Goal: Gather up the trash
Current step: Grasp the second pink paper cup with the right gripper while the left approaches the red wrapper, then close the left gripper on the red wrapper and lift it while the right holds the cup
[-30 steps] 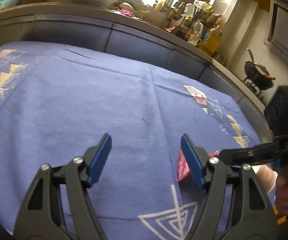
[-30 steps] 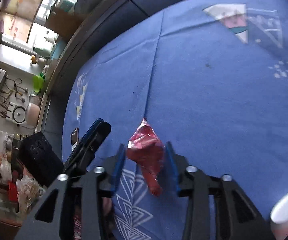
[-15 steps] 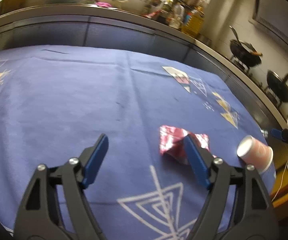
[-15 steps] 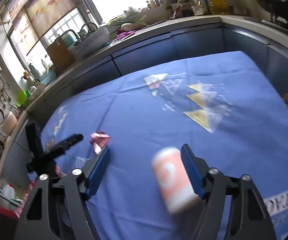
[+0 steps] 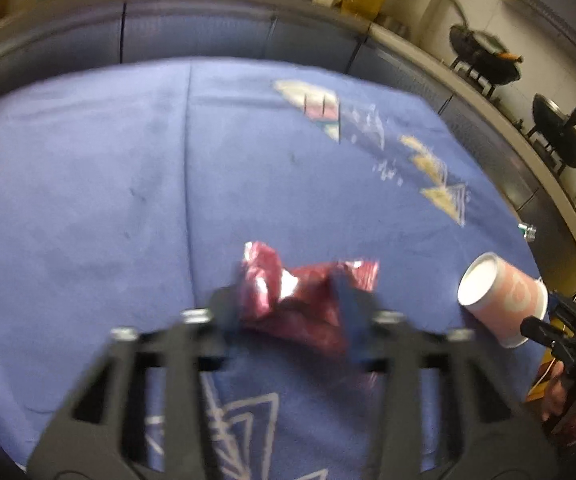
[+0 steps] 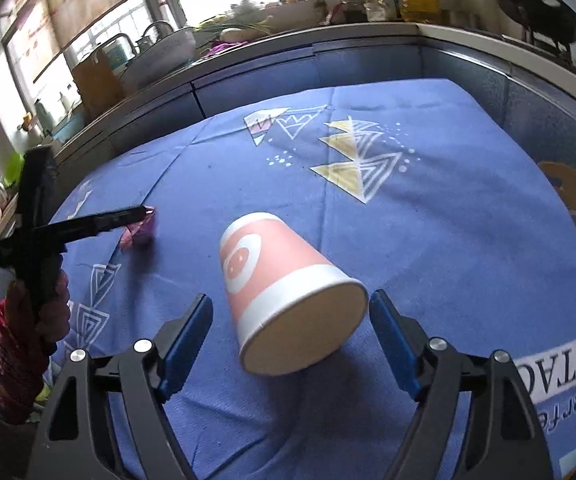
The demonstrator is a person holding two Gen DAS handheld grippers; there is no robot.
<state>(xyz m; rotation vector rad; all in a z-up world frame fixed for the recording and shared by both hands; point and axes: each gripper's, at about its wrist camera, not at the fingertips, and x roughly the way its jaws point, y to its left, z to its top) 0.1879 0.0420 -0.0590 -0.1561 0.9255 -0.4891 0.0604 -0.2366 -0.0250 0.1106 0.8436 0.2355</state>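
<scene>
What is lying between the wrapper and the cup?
Nothing: only bare blue cloth separates the wrapper and the cup, clearest in the right wrist view.

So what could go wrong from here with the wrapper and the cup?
1. The paper cup lies on its side between the open jaws of the right gripper. It may roll away or be crushed when they close.
2. The left gripper seems to pinch only part of the crumpled red wrapper; the picture is blurred, so the wrapper may slip out when lifted.
3. The jaws may catch the blue tablecloth.
</scene>
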